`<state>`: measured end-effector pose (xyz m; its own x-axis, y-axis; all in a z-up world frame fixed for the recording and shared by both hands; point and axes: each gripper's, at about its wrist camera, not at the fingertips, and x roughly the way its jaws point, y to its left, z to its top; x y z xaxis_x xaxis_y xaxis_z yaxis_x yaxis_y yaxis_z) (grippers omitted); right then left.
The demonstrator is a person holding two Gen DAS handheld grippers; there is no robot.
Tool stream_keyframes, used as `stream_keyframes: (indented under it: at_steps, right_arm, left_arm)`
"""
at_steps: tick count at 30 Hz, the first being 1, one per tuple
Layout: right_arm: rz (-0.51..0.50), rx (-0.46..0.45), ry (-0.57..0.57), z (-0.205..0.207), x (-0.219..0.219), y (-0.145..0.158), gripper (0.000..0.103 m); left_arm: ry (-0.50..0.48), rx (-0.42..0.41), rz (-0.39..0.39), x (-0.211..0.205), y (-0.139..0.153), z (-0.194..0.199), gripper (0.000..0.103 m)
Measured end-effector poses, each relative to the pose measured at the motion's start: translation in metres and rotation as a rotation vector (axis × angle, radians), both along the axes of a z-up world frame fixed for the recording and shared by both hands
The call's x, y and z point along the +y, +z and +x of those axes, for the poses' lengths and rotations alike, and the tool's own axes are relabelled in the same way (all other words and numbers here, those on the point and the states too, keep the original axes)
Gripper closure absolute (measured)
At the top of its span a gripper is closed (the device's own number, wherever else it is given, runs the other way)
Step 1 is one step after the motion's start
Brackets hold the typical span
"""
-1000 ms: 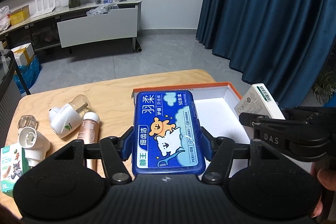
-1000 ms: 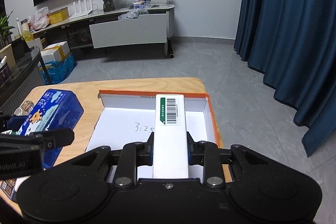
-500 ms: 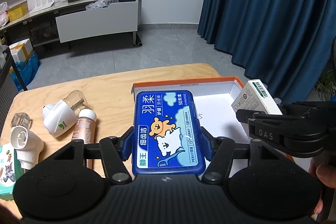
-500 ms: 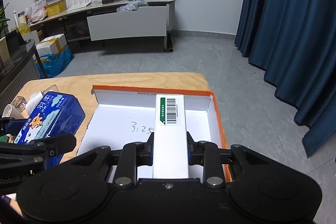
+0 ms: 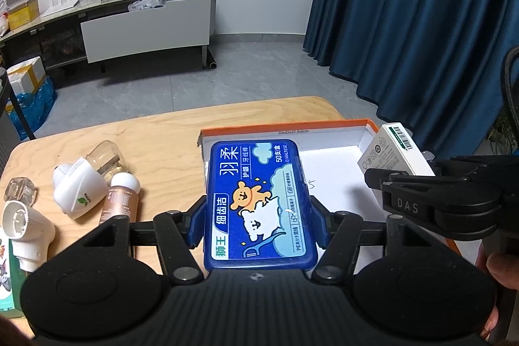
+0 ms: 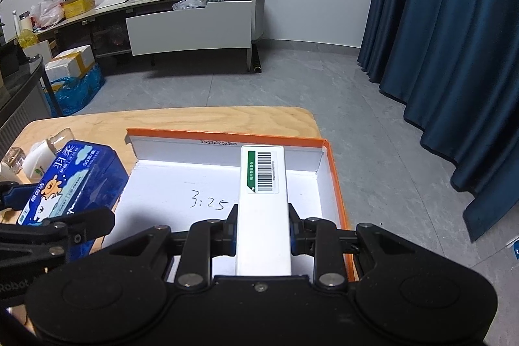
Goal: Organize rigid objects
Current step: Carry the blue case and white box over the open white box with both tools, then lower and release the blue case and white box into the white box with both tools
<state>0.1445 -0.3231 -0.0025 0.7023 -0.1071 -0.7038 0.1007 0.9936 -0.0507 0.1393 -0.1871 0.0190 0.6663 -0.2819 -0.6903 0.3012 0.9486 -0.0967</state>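
The left gripper (image 5: pixel 258 227) is clamped on a blue dental floss pick box (image 5: pixel 258 203), one finger on each long side near the box's rear end. The box's long axis runs straight forward along the fingers, label face up, front end over the near-left edge of the orange-rimmed cardboard tray (image 5: pixel 285 127).

The right gripper (image 6: pixel 262 231) is clamped on a white carton (image 6: pixel 262 209), fingers pressing its two long sides. The carton's long axis also runs forward along the fingers; its barcode label (image 6: pixel 264 172) faces up at the far end. The carton is held above the right half of the tray (image 6: pixel 227 135), far end near the tray's back wall. The handwritten mark "3:25" (image 6: pixel 207 203) lies on the tray floor just left of this gripper.

The tray sits on a wooden table (image 5: pixel 162 132). Left of the left gripper lie a white plug-in vaporizer with clear bottle (image 5: pixel 81 185), a copper-coloured bottle with white cap (image 5: pixel 121 198) touching it, a second white plug-in unit (image 5: pixel 22 226) and a small clear glass piece (image 5: pixel 19 190)
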Motion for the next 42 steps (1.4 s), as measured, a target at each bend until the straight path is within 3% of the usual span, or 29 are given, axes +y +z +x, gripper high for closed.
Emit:
stream_keyframes:
  at_steps: [17,23,25,26,27,29,35,42]
  right_arm:
    - [-0.002,-0.003,-0.01,0.017,-0.007,-0.001,0.071]
    - [0.061,0.002,0.012,0.025,-0.013,-0.003,0.071]
    - [0.155,0.001,0.036,0.03,-0.019,-0.003,0.07]
    - [0.203,0.0,0.042,0.032,-0.023,-0.004,0.068]
    - [0.212,0.008,0.029,0.035,-0.027,-0.005,0.049]
    - [0.14,-0.005,-0.05,0.036,-0.034,-0.004,0.024]
    - [-0.038,-0.087,-0.143,0.016,-0.046,0.012,0.025]
    - [-0.015,-0.149,-0.14,-0.008,-0.053,0.03,0.025]
  left_arm:
    - [0.003,0.011,-0.003,-0.005,-0.005,0.017,0.04]
    - [0.005,0.018,0.004,-0.006,-0.007,0.02,0.04]
    - [0.009,0.021,0.009,-0.007,-0.008,0.021,0.04]
    - [0.012,0.022,0.011,-0.007,-0.009,0.022,0.04]
    - [0.013,0.024,0.013,-0.008,-0.01,0.024,0.04]
    - [0.015,0.031,0.013,-0.008,-0.011,0.026,0.04]
    - [-0.003,0.052,0.012,-0.019,-0.019,0.034,0.04]
    - [-0.026,0.064,0.002,-0.037,-0.022,0.043,0.039]
